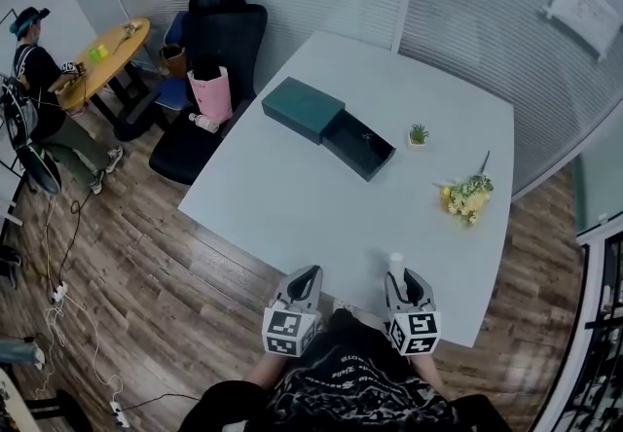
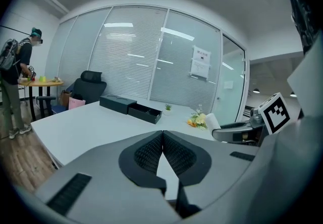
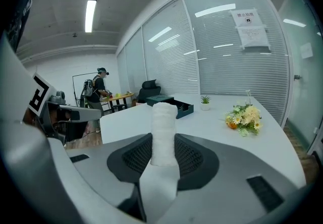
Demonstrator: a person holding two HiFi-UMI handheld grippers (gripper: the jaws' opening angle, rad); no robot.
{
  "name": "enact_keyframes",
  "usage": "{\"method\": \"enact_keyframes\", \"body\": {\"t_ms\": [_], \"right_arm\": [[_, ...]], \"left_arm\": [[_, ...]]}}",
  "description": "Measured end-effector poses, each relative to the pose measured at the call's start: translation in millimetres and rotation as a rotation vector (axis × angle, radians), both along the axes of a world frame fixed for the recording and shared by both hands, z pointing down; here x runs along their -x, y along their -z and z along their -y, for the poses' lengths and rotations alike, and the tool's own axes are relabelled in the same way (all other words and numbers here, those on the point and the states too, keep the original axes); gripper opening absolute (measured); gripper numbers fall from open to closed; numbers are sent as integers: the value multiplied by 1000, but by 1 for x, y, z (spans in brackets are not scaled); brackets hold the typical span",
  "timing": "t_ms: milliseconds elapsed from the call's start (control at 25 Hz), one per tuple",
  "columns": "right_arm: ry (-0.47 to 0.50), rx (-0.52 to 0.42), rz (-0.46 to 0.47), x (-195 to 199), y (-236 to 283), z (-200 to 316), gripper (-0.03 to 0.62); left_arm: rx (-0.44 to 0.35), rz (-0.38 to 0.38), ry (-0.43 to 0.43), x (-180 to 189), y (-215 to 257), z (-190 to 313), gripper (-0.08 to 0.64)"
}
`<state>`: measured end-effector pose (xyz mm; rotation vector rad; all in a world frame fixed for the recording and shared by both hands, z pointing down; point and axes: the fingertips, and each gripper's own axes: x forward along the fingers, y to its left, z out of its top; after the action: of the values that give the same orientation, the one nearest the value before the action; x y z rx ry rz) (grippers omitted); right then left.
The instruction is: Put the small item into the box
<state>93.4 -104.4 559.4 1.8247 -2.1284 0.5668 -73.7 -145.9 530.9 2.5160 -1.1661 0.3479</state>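
The dark green box (image 1: 303, 109) lies on the white table (image 1: 273, 211) with its drawer (image 1: 358, 145) slid out, the open end just beside a small potted plant (image 1: 418, 135). Well apart from the box, at the table's near edge, the right gripper (image 1: 402, 276) clamps a small white roll (image 3: 164, 127) upright between its jaws. The left gripper (image 2: 162, 133) hangs level with it, equally far from the box, its jaws pressed together on nothing. A bunch of yellow flowers (image 1: 467, 197) lies beyond the drawer's open end, nearer the grippers.
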Motion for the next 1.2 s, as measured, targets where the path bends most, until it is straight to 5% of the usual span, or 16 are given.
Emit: {"method": "enact_keyframes", "body": {"t_ms": [320,1200], "right_arm": [[50,-41,-51,-17,11,34,141],[296,-272,-264,-51,151,210,143]], "left_arm": [[-18,29,12,-10,0,17,20],[24,24,66,-23,-8,53,20]]}}
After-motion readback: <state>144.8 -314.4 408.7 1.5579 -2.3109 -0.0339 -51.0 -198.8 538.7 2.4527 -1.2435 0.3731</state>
